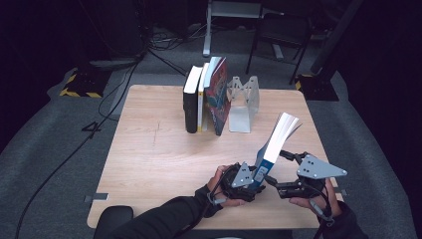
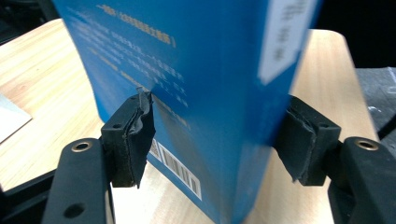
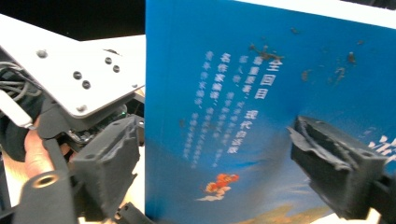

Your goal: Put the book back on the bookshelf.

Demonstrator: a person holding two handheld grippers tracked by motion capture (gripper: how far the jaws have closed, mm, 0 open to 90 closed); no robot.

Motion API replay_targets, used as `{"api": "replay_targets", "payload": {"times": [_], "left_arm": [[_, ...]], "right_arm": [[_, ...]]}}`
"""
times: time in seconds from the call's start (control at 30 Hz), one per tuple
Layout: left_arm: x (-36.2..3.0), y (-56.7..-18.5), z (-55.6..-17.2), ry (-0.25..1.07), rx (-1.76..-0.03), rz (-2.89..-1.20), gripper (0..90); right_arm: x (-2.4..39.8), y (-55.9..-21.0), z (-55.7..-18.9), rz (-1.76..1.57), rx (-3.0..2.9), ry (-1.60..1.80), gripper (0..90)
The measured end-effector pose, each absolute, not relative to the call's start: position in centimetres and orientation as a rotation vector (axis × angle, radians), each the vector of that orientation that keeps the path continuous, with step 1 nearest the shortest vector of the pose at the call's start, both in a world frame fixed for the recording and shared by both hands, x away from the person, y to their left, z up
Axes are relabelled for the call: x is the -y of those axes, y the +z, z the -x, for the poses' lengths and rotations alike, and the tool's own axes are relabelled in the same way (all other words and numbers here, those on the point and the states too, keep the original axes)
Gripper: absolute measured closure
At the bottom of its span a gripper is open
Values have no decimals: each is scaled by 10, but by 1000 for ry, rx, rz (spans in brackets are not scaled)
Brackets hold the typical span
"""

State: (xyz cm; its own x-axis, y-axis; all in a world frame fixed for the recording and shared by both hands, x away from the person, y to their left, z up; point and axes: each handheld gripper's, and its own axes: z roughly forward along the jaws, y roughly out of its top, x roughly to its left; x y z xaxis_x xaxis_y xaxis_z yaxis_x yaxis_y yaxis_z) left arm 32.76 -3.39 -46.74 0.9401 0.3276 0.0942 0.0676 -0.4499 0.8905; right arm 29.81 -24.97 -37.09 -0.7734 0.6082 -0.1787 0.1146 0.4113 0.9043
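Note:
A blue paperback book (image 1: pixel 275 144) stands tilted over the table's front right, its pages fanned at the top. My left gripper (image 1: pixel 255 180) is shut on its lower end. In the left gripper view the two pads (image 2: pixel 135 140) press the back cover with the barcode on one side and the far face on the other, with the book (image 2: pixel 201 79) between them. My right gripper (image 1: pixel 276 185) sits just right of the book, its jaws open. In the right gripper view the book's front cover (image 3: pixel 243 116) faces the camera, with the gripper (image 3: pixel 219 163) spread wide in front of it and not pinching.
Three upright books (image 1: pixel 205 99) lean against a metal bookend (image 1: pixel 244 102) at the back middle of the wooden table (image 1: pixel 149 159). The left gripper's grey plate (image 3: pixel 74 79) and a hand (image 3: pixel 35 149) lie close on the left in the right gripper view. Cables and chair legs are beyond the table.

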Motion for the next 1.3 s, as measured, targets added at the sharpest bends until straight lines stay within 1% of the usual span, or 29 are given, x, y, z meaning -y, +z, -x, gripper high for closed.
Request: {"api": "replay_targets", "payload": {"times": [0.1,0.17,0.23,0.3,0.33,0.4,0.47,0.5,0.53,0.57,0.63,0.73,0.9,1.03,1.13,1.2,1.23,1.3], "left_arm": [[34,-466,-324,302,-261,-2034,331],[35,-467,-323,297,-255,-2030,347],[39,-468,-320,293,-234,-2040,339],[44,-469,-316,269,-185,-2043,371],[46,-469,-315,260,-164,-2043,406],[54,-470,-310,251,-120,-2051,424],[61,-470,-309,242,-119,-2047,417],[63,-470,-311,242,-127,-2042,418],[61,-470,-314,233,-133,-2047,419],[59,-470,-315,231,-142,-2047,428],[54,-471,-320,232,-163,-2057,417],[49,-471,-322,244,-170,-2072,395],[33,-475,-329,294,-181,-2173,332],[8,-481,-338,315,-224,-2257,297],[-13,-483,-344,283,-273,-2299,265],[-32,-483,-346,274,-301,-2316,252],[-32,-483,-346,274,-301,-2316,249],[-46,-483,-348,275,-319,-2328,243]], "right_arm": [[242,-372,-292,-671,-2140,1288,134],[240,-372,-290,-705,-2115,1282,133],[238,-373,-289,-723,-2098,1279,120],[237,-374,-290,-751,-2072,1265,120],[236,-374,-291,-771,-2058,1253,119],[235,-374,-292,-802,-2039,1243,137],[234,-375,-293,-830,-2017,1207,189],[234,-377,-292,-832,-1998,1205,256],[235,-378,-292,-840,-1966,1196,427],[238,-379,-292,-862,-1932,1179,530],[244,-379,-294,-887,-1953,1240,576],[249,-379,-295,-894,-1954,1247,590],[256,-379,-297,-903,-1948,1267,592],[261,-380,-300,-895,-1957,1284,592],[264,-379,-302,-889,-1970,1292,590],[266,-379,-304,-879,-1980,1302,589],[266,-379,-304,-879,-1980,1302,589],[268,-379,-305,-871,-1988,1303,590]]}}
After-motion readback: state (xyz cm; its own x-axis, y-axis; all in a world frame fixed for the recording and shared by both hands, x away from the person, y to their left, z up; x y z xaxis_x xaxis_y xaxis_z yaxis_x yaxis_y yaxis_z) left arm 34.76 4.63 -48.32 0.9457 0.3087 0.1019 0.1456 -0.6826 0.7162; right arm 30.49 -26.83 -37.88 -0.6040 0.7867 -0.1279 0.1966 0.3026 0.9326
